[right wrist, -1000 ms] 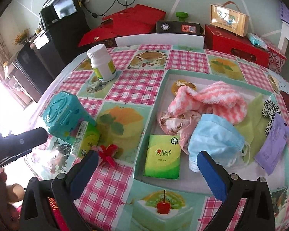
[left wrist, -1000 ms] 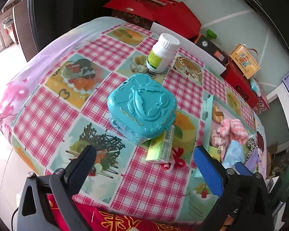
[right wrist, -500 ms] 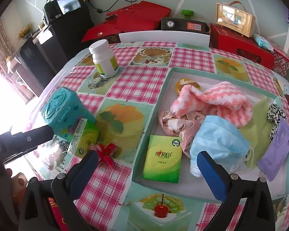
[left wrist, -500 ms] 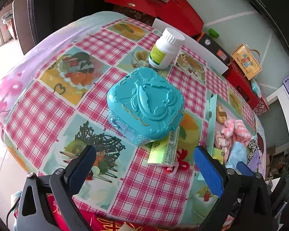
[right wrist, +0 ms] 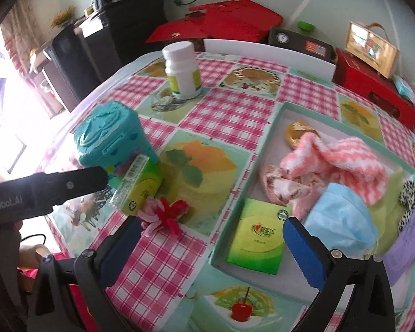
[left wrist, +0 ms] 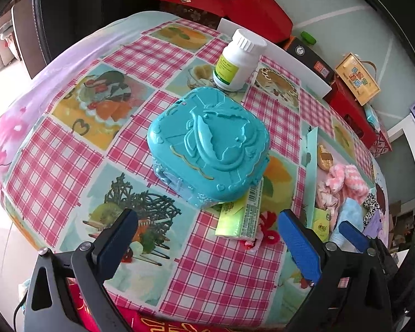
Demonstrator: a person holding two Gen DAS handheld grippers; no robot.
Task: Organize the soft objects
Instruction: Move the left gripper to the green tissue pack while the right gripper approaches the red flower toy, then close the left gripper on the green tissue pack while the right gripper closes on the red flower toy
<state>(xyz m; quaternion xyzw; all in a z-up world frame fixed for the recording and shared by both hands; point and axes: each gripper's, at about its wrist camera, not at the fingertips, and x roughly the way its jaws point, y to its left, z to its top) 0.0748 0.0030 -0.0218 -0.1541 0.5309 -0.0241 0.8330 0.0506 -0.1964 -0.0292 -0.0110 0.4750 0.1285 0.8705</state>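
- Two soft things lie outside the tray (right wrist: 265, 131): a green tissue pack (right wrist: 137, 186) and a red and pink bow (right wrist: 167, 213). Both sit on the checked tablecloth (right wrist: 229, 113), on the side of the tray where the blue box is.
- The tissue pack leans against the blue box (left wrist: 209, 145), with one end tucked a bit under it. The bow lies just beside the pack's other end, touching it or nearly so.
- Seen from the left camera, the pack's long side runs from the blue box down toward the left gripper (left wrist: 207, 238). So the pack points at that claw end-on, not sideways.
- The left gripper is wide open and holds nothing. The pack (left wrist: 242, 213) and the bow (left wrist: 267, 231) sit just ahead of it, near its right finger.
- The right gripper (right wrist: 211, 244) is wide open too, with nothing in it. It hangs over the tray's near edge, and the bow is just by its left finger.
- I think the bow is a bit nearer the right claw, and the pack is nearer the left one.
- Inside the tray are more soft things: a second tissue pack (right wrist: 257, 243), a blue face mask (right wrist: 343, 220), a pink striped sock (right wrist: 337, 160) and a spotted hair tie (right wrist: 409, 202).
- Past the blue box, further from the tray's near end, stands a white pill bottle (right wrist: 182, 70).
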